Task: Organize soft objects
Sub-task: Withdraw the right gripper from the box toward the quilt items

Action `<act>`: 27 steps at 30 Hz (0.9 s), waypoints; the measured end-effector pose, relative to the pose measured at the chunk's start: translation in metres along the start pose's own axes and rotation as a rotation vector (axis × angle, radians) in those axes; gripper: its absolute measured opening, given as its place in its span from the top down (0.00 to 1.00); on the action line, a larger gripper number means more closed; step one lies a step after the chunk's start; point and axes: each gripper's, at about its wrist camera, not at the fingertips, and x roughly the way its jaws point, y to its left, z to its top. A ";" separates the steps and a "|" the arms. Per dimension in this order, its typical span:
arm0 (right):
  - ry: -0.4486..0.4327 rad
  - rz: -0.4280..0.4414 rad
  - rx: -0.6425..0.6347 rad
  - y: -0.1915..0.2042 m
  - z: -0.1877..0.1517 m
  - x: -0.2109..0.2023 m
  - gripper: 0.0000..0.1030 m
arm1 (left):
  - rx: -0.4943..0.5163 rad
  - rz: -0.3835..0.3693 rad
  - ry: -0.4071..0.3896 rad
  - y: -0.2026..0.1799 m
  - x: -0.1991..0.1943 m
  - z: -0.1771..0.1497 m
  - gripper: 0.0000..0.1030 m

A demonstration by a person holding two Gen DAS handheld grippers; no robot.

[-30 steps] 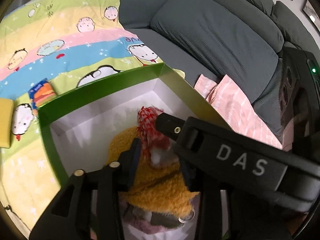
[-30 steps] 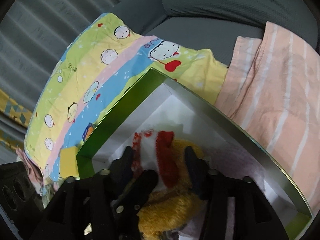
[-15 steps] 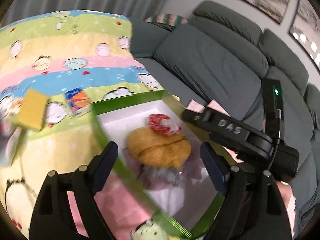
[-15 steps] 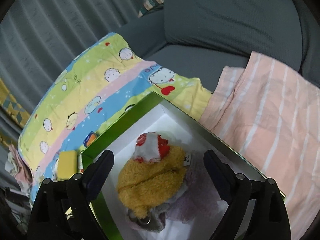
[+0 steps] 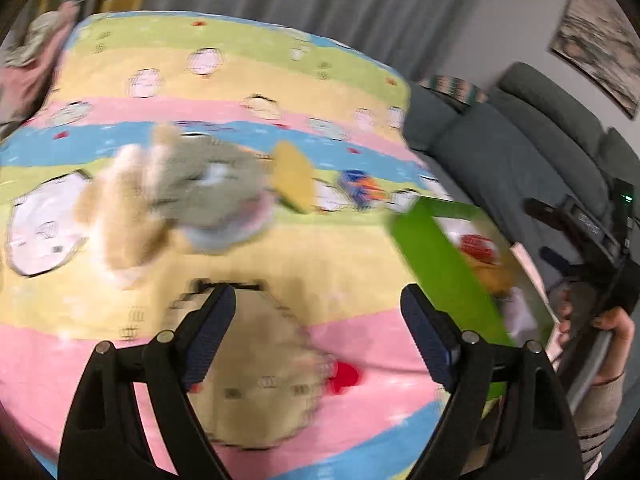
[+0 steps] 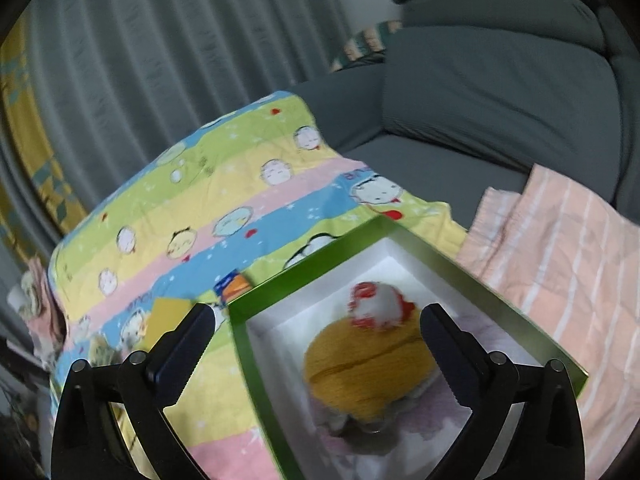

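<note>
While both tongs gape empty — right tongs widening — the yellow plush lies boxed below them.

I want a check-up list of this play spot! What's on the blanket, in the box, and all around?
Surface: cartoon striped blanket spread flat.
Job's things: green box with white inside holds a yellow fuzzy item with a red-and-white item on top, over pale fabric. A blurred pile of beige and grey soft things lies loose on the blanket.
Clutter: yellow sponge-like block, small blue-and-orange packet, pink striped cloth.
Grippers: left gripper open, empty, above the blanket; right gripper jaws opening, nothing pressed between them, above the box.
Cables: a dark lead near the right gripper's handle, blurred.
Surroundings: grey sofa, grey curtain, framed picture.
</note>
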 end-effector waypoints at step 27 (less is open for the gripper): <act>0.352 0.418 -0.151 0.223 -0.092 0.107 0.38 | -0.387 0.331 -0.040 0.143 -0.035 -0.015 0.02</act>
